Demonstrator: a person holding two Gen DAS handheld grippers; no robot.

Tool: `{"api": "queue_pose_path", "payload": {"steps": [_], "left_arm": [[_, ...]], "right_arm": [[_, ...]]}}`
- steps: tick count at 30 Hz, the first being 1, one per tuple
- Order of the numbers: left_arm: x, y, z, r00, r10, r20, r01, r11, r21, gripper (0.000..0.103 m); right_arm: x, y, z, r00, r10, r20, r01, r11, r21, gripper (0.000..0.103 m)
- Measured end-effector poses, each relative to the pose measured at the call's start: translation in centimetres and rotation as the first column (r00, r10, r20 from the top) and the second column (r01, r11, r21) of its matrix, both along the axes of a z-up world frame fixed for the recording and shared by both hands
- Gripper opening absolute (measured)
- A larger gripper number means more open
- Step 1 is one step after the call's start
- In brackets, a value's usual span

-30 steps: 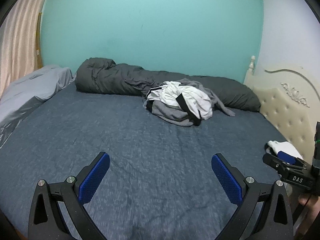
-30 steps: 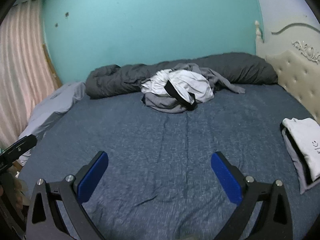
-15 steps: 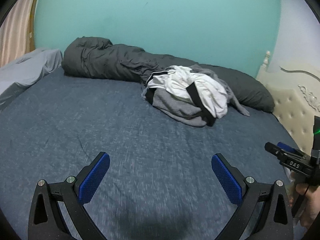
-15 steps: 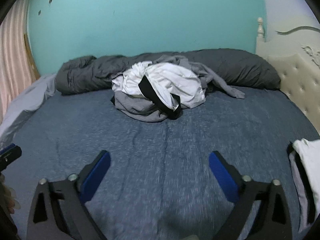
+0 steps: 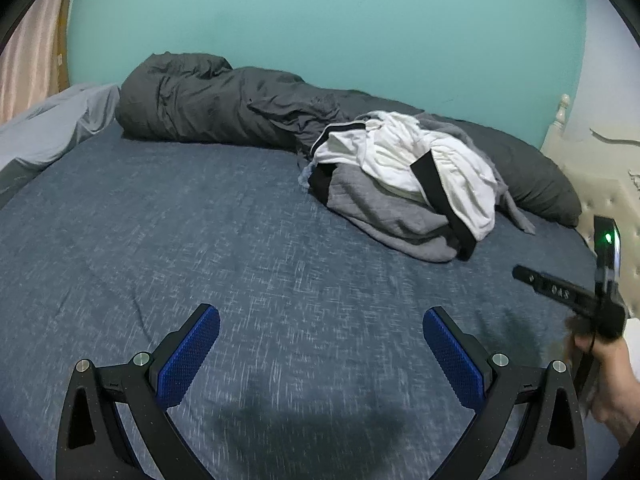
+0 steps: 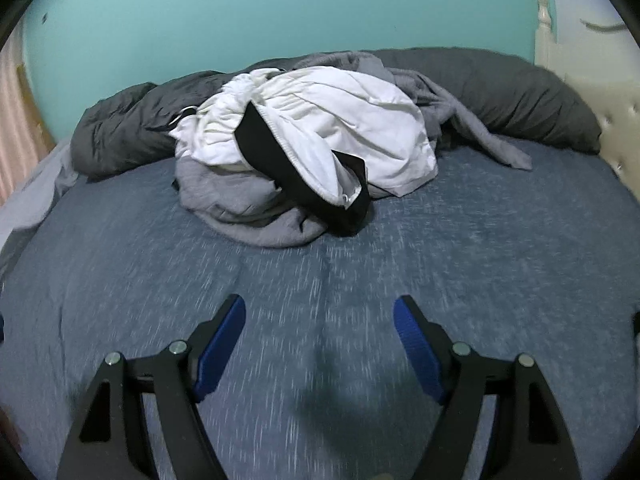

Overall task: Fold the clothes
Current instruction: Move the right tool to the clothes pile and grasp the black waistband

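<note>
White-and-black garment (image 6: 316, 136) topping the grey pile at frame centre is being approached: left tongs (image 5: 320, 354) gaping empty, right tongs (image 6: 319, 338) narrowing on nothing; next, pinching one edge.

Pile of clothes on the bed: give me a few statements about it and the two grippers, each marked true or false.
1. The white garment lies on top of the grey garment in the pile. True.
2. The left gripper is shut on a sleeve. False: its jaws stand apart over bare bed sheet, with nothing between them.
3. The right gripper holds nothing. True: its jaws are closing, with only sheet showing between them.
4. The pile sits on a wooden floor. False: it sits on the blue bed sheet, in front of the rolled dark duvet.
5. The wall behind the bed is red. False: it is turquoise.
</note>
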State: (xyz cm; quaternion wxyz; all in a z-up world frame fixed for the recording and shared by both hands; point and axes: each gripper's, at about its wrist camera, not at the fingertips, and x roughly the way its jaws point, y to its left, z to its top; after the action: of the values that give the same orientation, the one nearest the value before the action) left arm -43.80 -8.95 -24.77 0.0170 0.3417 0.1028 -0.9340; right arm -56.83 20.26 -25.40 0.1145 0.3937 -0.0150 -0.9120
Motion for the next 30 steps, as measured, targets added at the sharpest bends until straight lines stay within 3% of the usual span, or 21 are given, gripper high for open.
{"api": "queue_pose_path", "payload": {"steps": [5,12,17,19,21,24,30], "left_arm": [[-1.6,-0.7,-2.0,1.000,0.007,0.008,-0.007,1.000,0.003,0.103],[-1.6,-2.2,-5.2,1.000,0.016,0.022,-0.016,1.000,0.015,0.103],[-0.6,-2.8,-5.7,1.000,0.012,0.006,-0.013,0.999,0.039,0.103],[-0.3,-2.9,-5.6,1.000,0.008,0.002,-0.008,0.999,0.043,0.103],[-0.1,-2.9,-5.5,1.000,0.006,-0.001,-0.006,0.999,0.048,0.103],[0.3,-2.8,-5.4,1.000,0.005,-0.006,-0.005,0.999,0.042,0.103],[2.2,-3.0,-4.2,1.000,0.002,0.012,-0.002,0.999,0.054,0.103]], "right_arm": [[-4.6,-1.4,-1.8,0.999,0.021,0.028,-0.022,0.999,0.044,0.078],[-9.3,-3.4,-4.0,0.998,0.046,-0.038,-0.039,0.985,0.165,0.078],[-11.6,-3.2,-5.4,0.999,0.010,-0.053,-0.002,0.991,0.132,0.078],[-12.3,-3.4,-5.7,0.999,0.015,-0.043,-0.009,0.993,0.118,0.069],[-12.6,-3.8,-5.8,0.998,0.029,-0.049,-0.023,0.992,0.128,0.036],[-12.7,-4.2,-5.6,0.998,0.047,-0.041,-0.040,0.989,0.145,0.009],[-10.1,-4.2,-2.5,0.988,0.108,-0.110,-0.092,0.985,0.143,0.005]]}}
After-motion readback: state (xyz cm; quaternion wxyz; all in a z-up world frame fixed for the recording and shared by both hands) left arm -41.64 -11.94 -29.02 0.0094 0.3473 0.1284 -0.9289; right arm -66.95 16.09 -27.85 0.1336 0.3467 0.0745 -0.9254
